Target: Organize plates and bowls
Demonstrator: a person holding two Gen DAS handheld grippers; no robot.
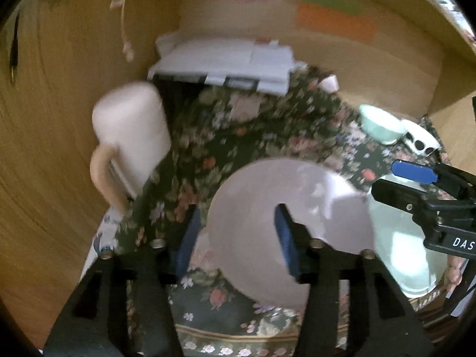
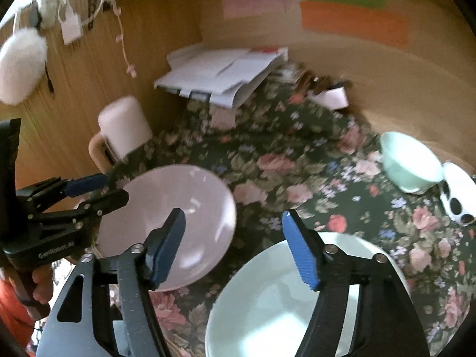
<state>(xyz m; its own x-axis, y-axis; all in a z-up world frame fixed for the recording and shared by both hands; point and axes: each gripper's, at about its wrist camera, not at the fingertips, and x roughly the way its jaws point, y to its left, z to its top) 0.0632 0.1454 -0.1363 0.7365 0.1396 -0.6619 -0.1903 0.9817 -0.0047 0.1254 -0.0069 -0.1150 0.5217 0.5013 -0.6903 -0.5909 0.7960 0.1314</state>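
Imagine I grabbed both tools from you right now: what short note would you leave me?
Left tool: open, nothing held, above the near edge of the pink plate.
Right tool: open, empty, over the rim of the pale green plate.
Both plates lie flat, side by side on the floral cloth.
A small mint bowl and a spotted black-and-white bowl sit together at the far right.
Done: plates set down.
Left: nothing is stacked yet; plates and bowls probably still need grouping.
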